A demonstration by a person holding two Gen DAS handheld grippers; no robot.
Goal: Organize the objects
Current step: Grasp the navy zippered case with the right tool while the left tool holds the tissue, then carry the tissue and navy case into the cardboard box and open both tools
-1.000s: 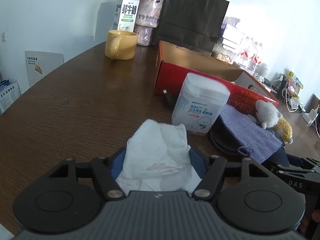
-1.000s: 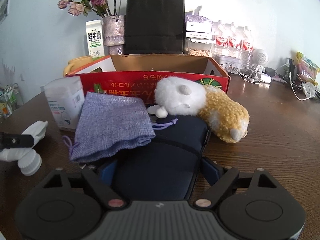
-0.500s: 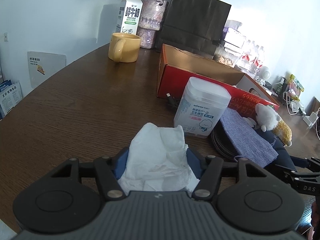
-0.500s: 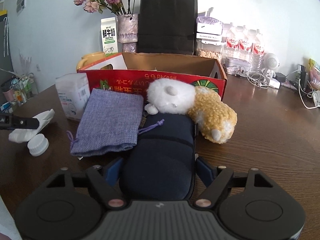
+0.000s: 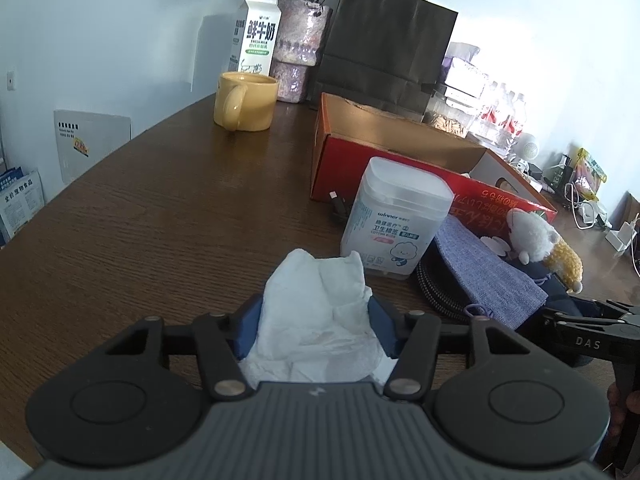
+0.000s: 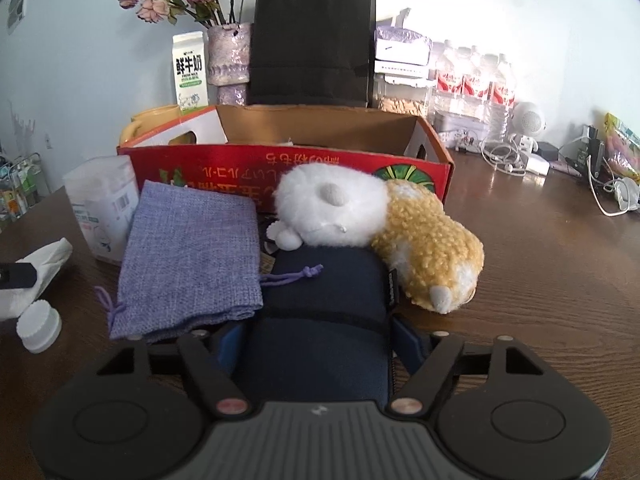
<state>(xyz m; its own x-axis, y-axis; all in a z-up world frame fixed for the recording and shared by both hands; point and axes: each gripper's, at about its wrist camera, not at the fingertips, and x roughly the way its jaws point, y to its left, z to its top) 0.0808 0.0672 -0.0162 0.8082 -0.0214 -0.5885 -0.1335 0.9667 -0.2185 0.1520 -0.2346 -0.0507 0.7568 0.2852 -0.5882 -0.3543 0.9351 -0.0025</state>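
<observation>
A crumpled white tissue (image 5: pixel 320 320) sits between the blue pads of our left gripper (image 5: pixel 316 320), whose jaws are closing on it just above the wooden table (image 5: pixel 160 220); the pads already touch its sides, so we read it as gripped. On the right, a dark blue zip case (image 6: pixel 320 320) lies on the table between the pads of our right gripper (image 6: pixel 316 344), whose jaws are also closing; the case fills the gap and we judge the pads are pressing on its flanks. A lilac drawstring pouch (image 6: pixel 192 260) overlaps the case's left edge, and a white-and-tan plush toy (image 6: pixel 380 232) rests against its far end, both just in front of the open red cardboard box (image 6: pixel 300 172). A tub of cotton buds (image 5: pixel 396 220) stands beside the box, and a white bottle cap (image 6: pixel 38 324) lies near the tissue. To do this step well, we should let both grips seat fully before lifting, raise the case straight and slowly so the pouch slides off rather than dragging along, and keep the tissue squeeze gentle, since it will compress and could slip or tear. The box looks the likely destination.
</observation>
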